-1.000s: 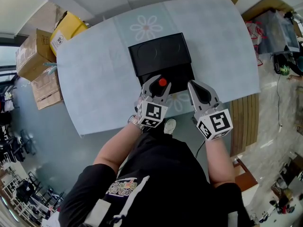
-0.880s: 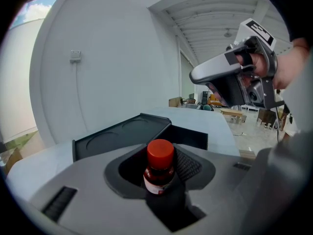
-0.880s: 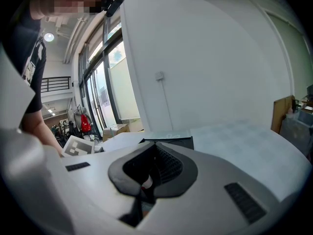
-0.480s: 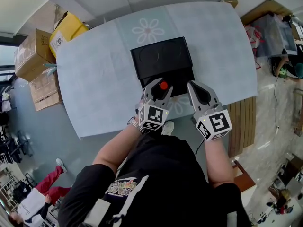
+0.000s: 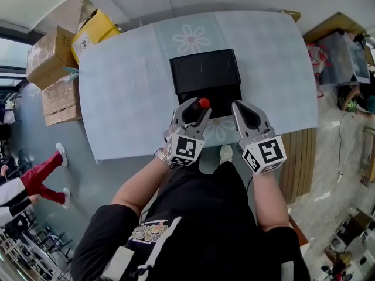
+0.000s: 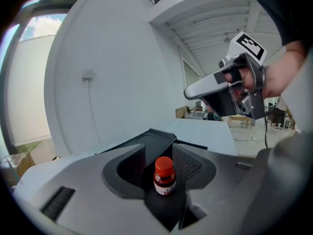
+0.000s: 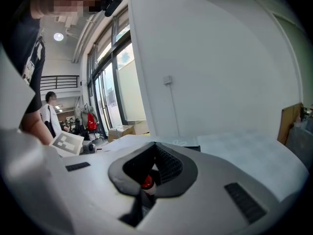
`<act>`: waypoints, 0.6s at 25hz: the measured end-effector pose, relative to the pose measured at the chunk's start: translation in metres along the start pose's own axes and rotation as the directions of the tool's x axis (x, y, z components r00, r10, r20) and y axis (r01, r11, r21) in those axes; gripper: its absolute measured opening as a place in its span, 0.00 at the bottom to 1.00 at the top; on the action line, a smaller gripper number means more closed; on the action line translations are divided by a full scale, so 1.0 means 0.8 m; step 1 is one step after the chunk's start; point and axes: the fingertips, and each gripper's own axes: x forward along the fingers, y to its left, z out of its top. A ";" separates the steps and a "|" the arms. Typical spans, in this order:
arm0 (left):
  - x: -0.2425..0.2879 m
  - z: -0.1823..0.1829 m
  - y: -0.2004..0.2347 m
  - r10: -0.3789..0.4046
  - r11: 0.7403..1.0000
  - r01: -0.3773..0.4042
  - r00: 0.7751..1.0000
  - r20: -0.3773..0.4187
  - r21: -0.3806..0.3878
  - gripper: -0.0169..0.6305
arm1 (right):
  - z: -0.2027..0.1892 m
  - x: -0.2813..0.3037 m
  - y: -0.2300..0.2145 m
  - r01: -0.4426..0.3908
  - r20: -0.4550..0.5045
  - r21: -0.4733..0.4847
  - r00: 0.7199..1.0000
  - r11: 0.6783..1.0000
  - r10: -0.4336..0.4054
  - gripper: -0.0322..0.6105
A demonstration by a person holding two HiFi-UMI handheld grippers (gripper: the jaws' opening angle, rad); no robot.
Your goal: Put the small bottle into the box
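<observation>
A black box (image 5: 205, 69) lies open on the pale table (image 5: 129, 98), its near half in front of me. The small bottle (image 5: 203, 103), dark with a red cap, stands upright over that near half. My left gripper (image 5: 198, 105) has the bottle (image 6: 164, 175) between its jaws, which are opening; a thin dark gap shows beside the bottle. My right gripper (image 5: 241, 105) hovers just to the right of it with its jaws together and empty. Through them the red cap (image 7: 147, 182) shows. The right gripper (image 6: 191, 93) hangs high in the left gripper view.
Cardboard boxes (image 5: 55, 57) and a yellow box (image 5: 94, 28) stand off the table's left corner. A person in red trousers (image 5: 35, 177) walks on the floor at the left. A wooden slatted bench (image 5: 296, 151) is beside the table at the right.
Both grippers stay at the box's near half with the bottle between the left jaws. The view has shifted a little, and a person in red trousers has walked along the left.
</observation>
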 end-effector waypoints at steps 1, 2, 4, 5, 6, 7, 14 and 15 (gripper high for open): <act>-0.007 0.007 0.002 0.024 1.000 -0.024 1.000 0.007 -0.003 0.29 | 0.003 -0.002 0.003 -0.020 0.001 -0.010 1.000 1.000 0.020 0.06; -0.015 0.015 0.004 0.051 0.999 -0.051 0.999 0.014 -0.008 0.29 | 0.007 -0.004 0.006 -0.041 0.002 -0.020 0.999 0.999 0.041 0.06; -0.033 0.030 0.006 0.109 0.994 -0.108 0.994 0.028 -0.022 0.29 | 0.016 -0.012 0.013 -0.087 0.008 -0.042 0.996 0.995 0.087 0.06; -0.042 0.037 0.005 0.139 0.990 -0.138 0.990 0.034 -0.032 0.29 | 0.020 -0.018 0.015 -0.109 0.011 -0.053 0.994 0.993 0.109 0.06; -0.051 0.046 0.002 0.168 0.985 -0.167 0.985 0.042 -0.042 0.29 | 0.024 -0.025 0.018 -0.131 0.015 -0.064 0.991 0.989 0.132 0.06; -0.061 0.055 -0.002 0.198 0.979 -0.195 0.979 0.051 -0.053 0.29 | 0.028 -0.034 0.020 -0.152 0.019 -0.075 0.988 0.985 0.154 0.06; -0.130 0.102 -0.046 0.394 0.912 -0.377 0.915 0.089 -0.162 0.28 | 0.044 -0.111 0.032 -0.283 0.033 -0.155 0.956 0.946 0.292 0.06; -0.138 0.107 -0.055 0.417 0.901 -0.397 0.904 0.095 -0.177 0.27 | 0.044 -0.122 0.033 -0.299 0.033 -0.164 0.951 0.940 0.308 0.06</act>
